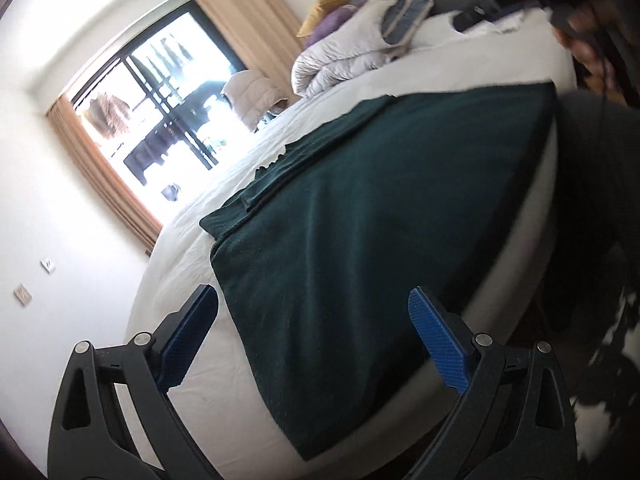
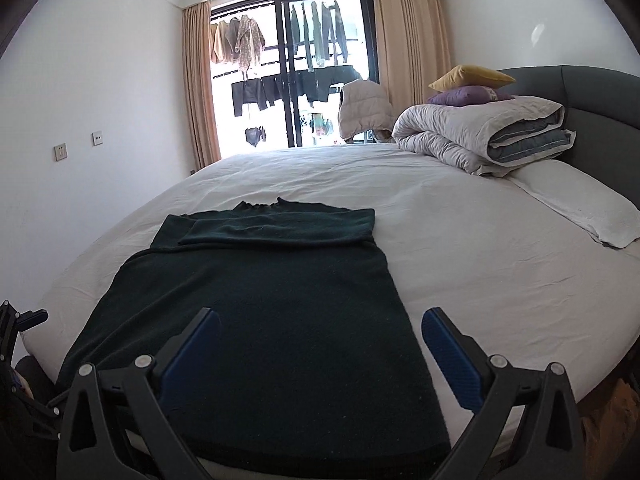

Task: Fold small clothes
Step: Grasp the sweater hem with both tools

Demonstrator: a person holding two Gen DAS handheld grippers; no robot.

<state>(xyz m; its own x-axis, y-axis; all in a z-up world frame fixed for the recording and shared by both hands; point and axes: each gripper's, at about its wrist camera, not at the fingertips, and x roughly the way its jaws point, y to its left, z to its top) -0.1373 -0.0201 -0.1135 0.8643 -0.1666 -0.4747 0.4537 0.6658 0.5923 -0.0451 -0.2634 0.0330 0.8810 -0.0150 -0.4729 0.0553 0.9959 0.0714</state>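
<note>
A dark green sweater lies flat on the white bed sheet, with its sleeves folded across the upper part near the collar. My right gripper hovers over the sweater's near hem, open, with nothing between its blue pads. The left wrist view is rolled sideways, and there the sweater runs diagonally across the bed. My left gripper is open over the sweater's lower edge near the bed's side and holds nothing. Its pads are bare.
A rolled grey duvet with a yellow cushion and a purple one sits at the far right by the grey headboard. A white pillow lies beside it. Curtained glass doors stand beyond the bed.
</note>
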